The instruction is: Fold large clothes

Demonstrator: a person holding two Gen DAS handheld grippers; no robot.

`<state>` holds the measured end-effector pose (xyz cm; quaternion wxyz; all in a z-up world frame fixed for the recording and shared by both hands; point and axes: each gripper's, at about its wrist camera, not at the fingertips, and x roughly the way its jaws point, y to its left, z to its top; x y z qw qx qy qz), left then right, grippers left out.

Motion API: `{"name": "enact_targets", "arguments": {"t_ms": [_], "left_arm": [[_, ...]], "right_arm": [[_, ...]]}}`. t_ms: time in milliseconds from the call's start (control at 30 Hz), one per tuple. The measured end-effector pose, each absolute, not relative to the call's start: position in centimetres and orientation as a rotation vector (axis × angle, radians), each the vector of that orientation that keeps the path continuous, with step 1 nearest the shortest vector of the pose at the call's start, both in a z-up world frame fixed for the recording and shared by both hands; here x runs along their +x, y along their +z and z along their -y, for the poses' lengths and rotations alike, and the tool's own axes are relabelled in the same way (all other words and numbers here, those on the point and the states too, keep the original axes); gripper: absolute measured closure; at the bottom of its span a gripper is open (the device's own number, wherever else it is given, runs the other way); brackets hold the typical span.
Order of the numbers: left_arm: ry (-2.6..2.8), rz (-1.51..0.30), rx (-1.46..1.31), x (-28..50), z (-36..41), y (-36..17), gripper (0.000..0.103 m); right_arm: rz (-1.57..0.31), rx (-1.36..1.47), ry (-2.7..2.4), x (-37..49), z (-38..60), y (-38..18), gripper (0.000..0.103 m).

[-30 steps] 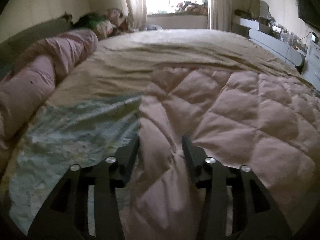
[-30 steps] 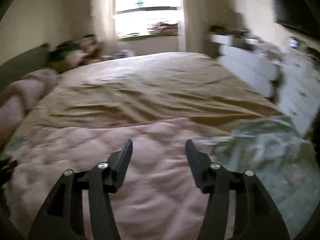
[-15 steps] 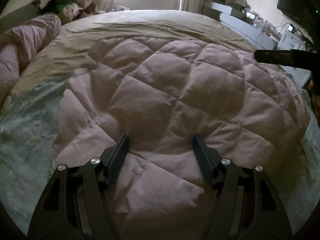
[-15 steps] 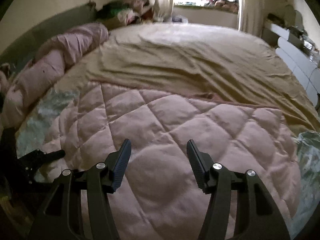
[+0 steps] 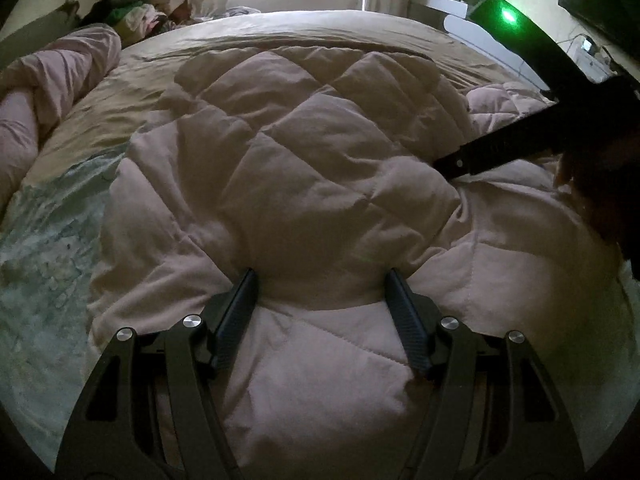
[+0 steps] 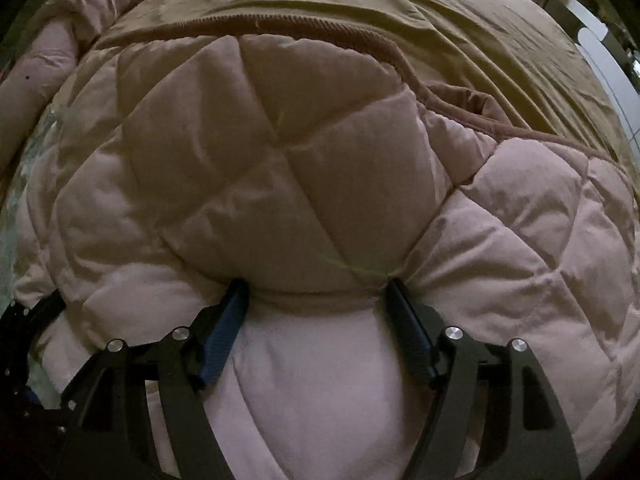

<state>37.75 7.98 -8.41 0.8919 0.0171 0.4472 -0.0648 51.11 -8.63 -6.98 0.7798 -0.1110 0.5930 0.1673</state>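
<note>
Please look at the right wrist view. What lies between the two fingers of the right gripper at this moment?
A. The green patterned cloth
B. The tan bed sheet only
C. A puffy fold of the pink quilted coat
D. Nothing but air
C: in the right wrist view the right gripper has both fingers pushed into the pink quilted coat, and a puffy fold bulges up between them.

Left tongs straddle a fold of pink quilted coat on the bed.
</note>
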Motion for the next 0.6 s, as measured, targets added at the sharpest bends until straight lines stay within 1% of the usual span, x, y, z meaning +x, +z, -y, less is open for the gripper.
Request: {"name": "enact_targets", "arguments": {"t_ms": [133, 200, 267, 333, 367, 467, 600], "left_arm": [[-0.142, -0.923, 0.003, 37.6, -8.4, -7.8, 0.046], [-0.156, -0.91, -0.021, 37.0, -8.7, -7.0, 0.046], [-0.156, -0.885, -0.021, 36.0, -9.0, -5.7, 0.047], [-0.15, -0.843, -0.015, 34.7, -9.0, -4.4, 0.047], [-0.145, -0.818, -0.009, 33.9, -9.0, -3.7, 0.046], [-0.155, -0.8, -0.008, 32.8, -8.4, -2.6, 0.044], [-0.185, -0.848, 0.014, 32.8, -6.5, -3.5, 0.044]], "right_arm": [[-1.214, -0.226, 0.355, 49.8, 9.2, -5.8, 0.034], [-1.173, -0.186, 0.375, 48.7, 10.1, -3.6, 0.033], [-1.08, -0.105, 0.421, 46.4, 12.5, -0.1, 0.031], [-0.98, -0.064, 0.462, 43.5, 15.3, 2.7, 0.022], [-0.948, -0.06, 0.455, 42.3, 16.5, 3.6, 0.021], [-0.92, -0.059, 0.426, 39.3, 20.7, 4.2, 0.021], [-0.954, -0.077, 0.321, 36.6, 24.0, 2.0, 0.021]]}}
